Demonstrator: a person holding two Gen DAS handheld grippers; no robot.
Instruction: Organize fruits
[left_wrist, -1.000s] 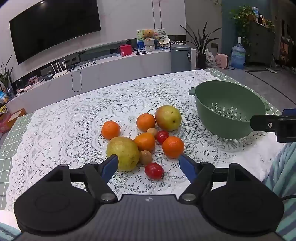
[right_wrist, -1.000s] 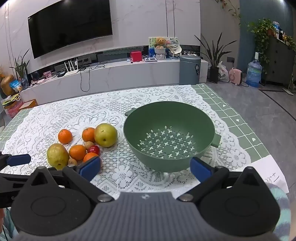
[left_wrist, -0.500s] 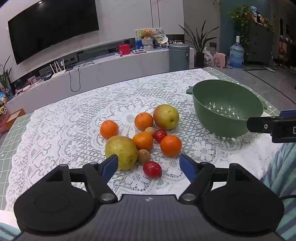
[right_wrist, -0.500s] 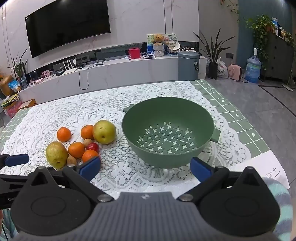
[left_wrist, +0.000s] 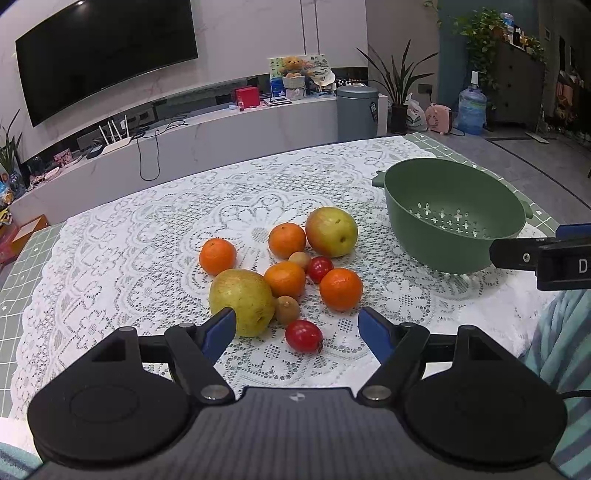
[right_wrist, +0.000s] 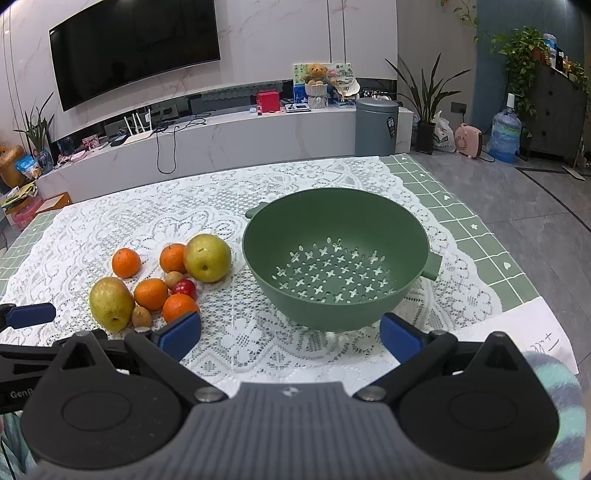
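Note:
A cluster of fruit lies on the lace tablecloth (left_wrist: 129, 240): several oranges (left_wrist: 340, 288), two yellow-green pears (left_wrist: 242, 296) (left_wrist: 331, 231), two small red fruits (left_wrist: 303, 335) and two small brown ones (left_wrist: 287, 310). An empty green colander (left_wrist: 452, 218) stands to their right; in the right wrist view the colander (right_wrist: 334, 254) is straight ahead and the fruit (right_wrist: 149, 293) to the left. My left gripper (left_wrist: 297, 328) is open and empty, just short of the nearest red fruit. My right gripper (right_wrist: 290, 334) is open and empty, in front of the colander.
The table's right edge shows green checked cloth (right_wrist: 480, 236) and a white paper sheet (right_wrist: 535, 328) at the near right corner. Beyond the table are a TV console (right_wrist: 221, 136), a grey bin (right_wrist: 376, 127) and open floor. The right gripper's finger (left_wrist: 517, 254) reaches in beside the colander.
Both grippers have drifted slightly back and up from the table; the fruit and colander sit a little higher in both views. Nothing was grasped or moved.

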